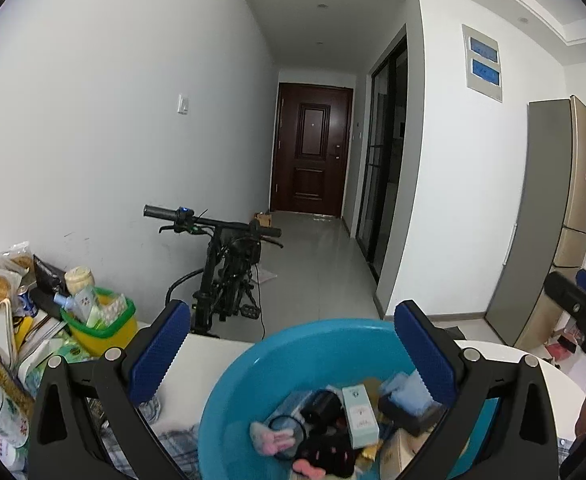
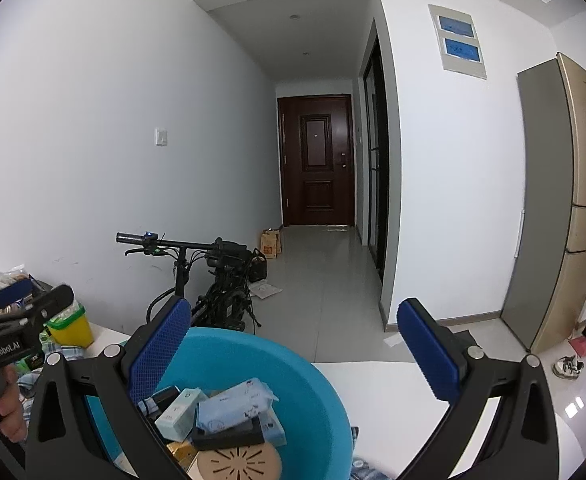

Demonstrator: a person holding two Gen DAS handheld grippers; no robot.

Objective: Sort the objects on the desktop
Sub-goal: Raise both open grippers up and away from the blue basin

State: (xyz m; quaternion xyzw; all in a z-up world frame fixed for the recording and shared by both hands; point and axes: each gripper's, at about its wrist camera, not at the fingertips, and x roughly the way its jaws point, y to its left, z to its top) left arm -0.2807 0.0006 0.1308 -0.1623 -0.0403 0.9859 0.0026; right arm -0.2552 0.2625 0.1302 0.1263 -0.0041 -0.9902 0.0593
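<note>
The white table (image 2: 393, 384) carries a blue basin (image 1: 293, 344) (full) and a yellow-green basket (image 1: 105, 326).

I counted one blue basin (image 1: 233, 384), one yellow basket (image 1: 105, 330), one bicycle (image 1: 229, 268), one door (image 1: 311, 148), one fridge (image 1: 553, 220), two wall panels (image 1: 483, 60), two grippers and one paper bag (image 2: 271, 242).

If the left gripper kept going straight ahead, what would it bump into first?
Probably nothing close: the open left gripper points above the blue basin, so its far rim may slip underneath. Beyond that, the bike stands slightly left; depth is uncertain.
</note>
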